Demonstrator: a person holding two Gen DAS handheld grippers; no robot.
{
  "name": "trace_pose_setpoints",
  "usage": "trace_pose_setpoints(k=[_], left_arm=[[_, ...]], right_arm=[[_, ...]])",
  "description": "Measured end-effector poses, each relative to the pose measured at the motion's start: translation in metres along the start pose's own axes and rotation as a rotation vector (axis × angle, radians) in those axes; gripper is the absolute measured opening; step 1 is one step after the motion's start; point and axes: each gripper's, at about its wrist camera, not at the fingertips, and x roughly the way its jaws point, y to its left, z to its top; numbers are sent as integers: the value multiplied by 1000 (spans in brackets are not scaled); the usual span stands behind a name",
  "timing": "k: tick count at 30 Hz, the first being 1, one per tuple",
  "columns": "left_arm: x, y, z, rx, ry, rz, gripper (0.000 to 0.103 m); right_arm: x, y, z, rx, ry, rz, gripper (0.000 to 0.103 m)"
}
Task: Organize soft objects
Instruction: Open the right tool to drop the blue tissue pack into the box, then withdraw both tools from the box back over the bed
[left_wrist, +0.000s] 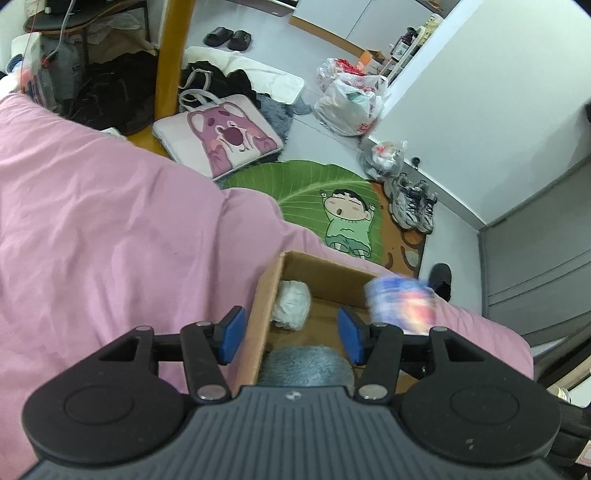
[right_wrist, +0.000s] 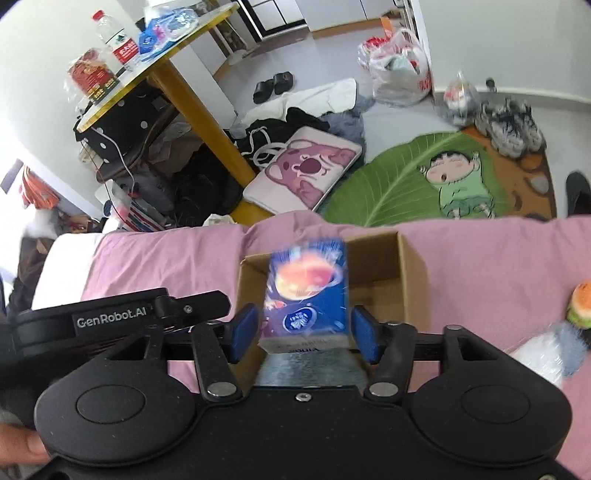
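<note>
Right wrist view shows the right gripper (right_wrist: 303, 334) spread, its blue pads clear of the blurred tissue pack (right_wrist: 306, 295) over the cardboard box (right_wrist: 410, 266) on the pink bed; light and squashy, it probably takes best a gentle pinch across its flat sides, while the left gripper (left_wrist: 290, 334) hovers spread and empty.

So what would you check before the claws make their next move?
1. Left claw open and empty: ok.
2. Blue planet-print tissue pack above the brown cardboard box: ok.
3. Right claw clear of the pack: cannot tell; slim gaps show on both sides, but the pack is blurred.
4. Room in the box: ok; only a white crumpled wad and a grey fluffy lump inside.
5. Everything sorted: not ok; a plush burger toy lies on the pink bedspread.
</note>
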Motion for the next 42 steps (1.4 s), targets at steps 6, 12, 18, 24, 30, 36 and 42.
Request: trace_pose_setpoints(k=[6, 12, 18, 24, 30, 36, 42], left_arm=[[-9, 5, 1, -12, 0, 15, 73], [-16, -5, -5, 28, 7, 68, 82], [-29, -13, -15, 41, -12, 48, 96], [-46, -27, -26, 79, -49, 59, 101], [-62, -42, -38, 107, -87, 42, 102], [-78, -57, -51, 135, -137, 17, 102], [-87, -76, -66, 192, -179, 28, 102]], right_arm=[[-7, -7, -3, 35, 9, -14, 79], [-27, -13, -10, 39, -15, -22, 84], [-52, -24, -17, 56, -46, -26, 90], [-77, -35, -24, 64, -76, -25, 94], [-97, -48, -30, 75, -114, -29, 103], [-115, -63, -38, 70, -127, -29, 103], [-137, -86, -45, 76, -168, -17, 103]])
